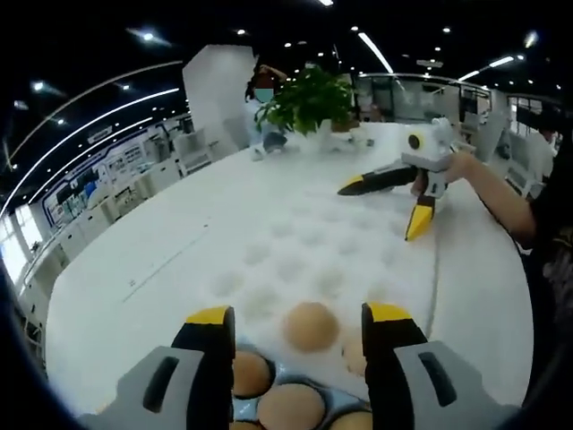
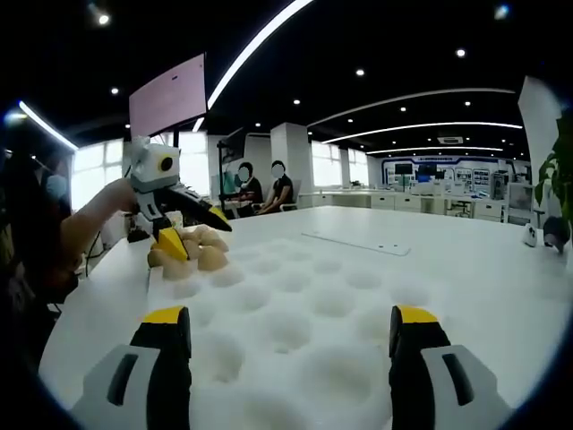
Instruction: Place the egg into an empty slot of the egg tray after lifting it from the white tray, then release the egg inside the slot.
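The white tabletop is wide and round at its far edge, and it carries all the things. On it lies the large white egg tray, a foam sheet with many round slots. In the right gripper view the slots near the camera hold nothing.

At the near edge of the egg tray, in the left gripper view, one brown egg sits in a slot. Just below it is the white tray, with more brown eggs packed close together inside. In the right gripper view these eggs form a small heap at the far left corner of the egg tray.

A green plant stands at the far side of the tabletop.

The left gripper hangs over the white tray with its yellow-tipped fingers wide apart. They hold nothing, and the single egg shows between them.

The right gripper is over the empty slots. Its fingers are also spread wide, with nothing between them.
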Available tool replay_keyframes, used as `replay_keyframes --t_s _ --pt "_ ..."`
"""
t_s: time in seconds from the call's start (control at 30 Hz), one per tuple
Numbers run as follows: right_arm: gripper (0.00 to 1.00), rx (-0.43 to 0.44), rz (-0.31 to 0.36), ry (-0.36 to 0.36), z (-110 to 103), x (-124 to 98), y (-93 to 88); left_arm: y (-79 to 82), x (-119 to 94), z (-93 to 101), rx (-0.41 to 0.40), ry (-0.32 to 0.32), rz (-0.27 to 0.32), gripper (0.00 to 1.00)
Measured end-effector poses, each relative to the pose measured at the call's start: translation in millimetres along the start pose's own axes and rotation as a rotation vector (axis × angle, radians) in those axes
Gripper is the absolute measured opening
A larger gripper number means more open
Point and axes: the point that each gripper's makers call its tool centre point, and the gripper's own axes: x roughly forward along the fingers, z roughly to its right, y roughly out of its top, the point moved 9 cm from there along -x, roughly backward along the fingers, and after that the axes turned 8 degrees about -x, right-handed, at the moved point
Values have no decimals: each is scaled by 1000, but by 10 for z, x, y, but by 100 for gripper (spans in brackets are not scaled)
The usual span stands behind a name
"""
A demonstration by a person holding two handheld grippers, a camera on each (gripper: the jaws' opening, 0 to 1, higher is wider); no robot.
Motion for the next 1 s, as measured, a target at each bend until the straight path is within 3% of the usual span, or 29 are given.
replay_keyframes --t_s 0.2,0.23,0.33,0.5,0.53,0.63,0.73,0.83,1.0 --pt "96 1 2 0 2 -3 1 -28 76 -177 64 -65 -63 49" --pt "96 1 4 0 2 -3 0 -22 94 -185 106 -107 -66 48" --pt "96 5 12 4 6 -2 -2 5 113 -187 107 -173 -46 45" --pt "96 3 10 4 4 2 -1 -22 187 -193 215 -232 -102 36" --pt "96 4 10 4 4 3 0 2 205 -187 198 -271 -80 34" --pt "96 4 12 4 6 5 0 25 238 -224 221 -291 -90 34" --pt "96 5 14 4 6 6 -1 3 286 -255 156 -359 -85 32" --pt "96 6 17 5 8 8 -1 -36 317 -310 38 -367 -96 33" --pt "96 5 15 4 6 10 1 -31 345 -308 23 -362 -91 34"
